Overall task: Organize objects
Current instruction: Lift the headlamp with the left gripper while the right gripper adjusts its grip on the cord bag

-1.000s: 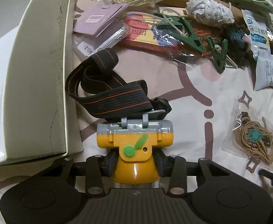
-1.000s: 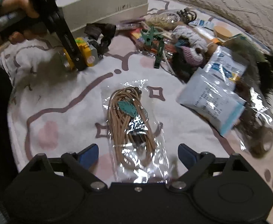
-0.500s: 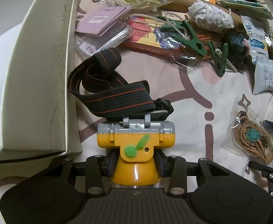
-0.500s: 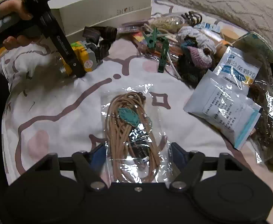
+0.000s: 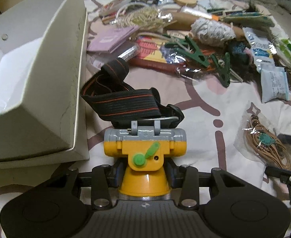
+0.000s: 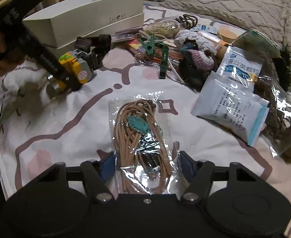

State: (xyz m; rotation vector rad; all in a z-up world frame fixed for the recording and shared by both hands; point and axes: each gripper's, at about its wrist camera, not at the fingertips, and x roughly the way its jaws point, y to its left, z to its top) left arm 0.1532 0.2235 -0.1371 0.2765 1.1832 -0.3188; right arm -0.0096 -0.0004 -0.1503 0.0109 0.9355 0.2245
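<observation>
Right gripper (image 6: 146, 163) — jaws have just been closing around the cord bag (image 6: 143, 138), which lies flat on the sheet (image 6: 70, 119) with its near end between the blue pads (image 6: 108, 166); the film bulges there, but whether the pads already press it cannot be told, and nothing is lifted. A second ago the jaws stood wide with the bag lying free between them, so the pick of this item has begun but is not secured. Left gripper (image 5: 144, 175) — partly closed on the neck of the yellow headlamp (image 5: 144, 152), grip unchanged, strap (image 5: 123, 103) trailing ahead; the lamp now sits closer along the wall of the white box (image 5: 52, 91), and the view has tipped up to show more of the far clutter. Judged: the lamp is the item nearest to being stowed, the box being the likely container. Beyond — green clips (image 6: 155, 47), sachets (image 6: 232, 111), yarn and packets, unsorted, well apart from both grippers.
</observation>
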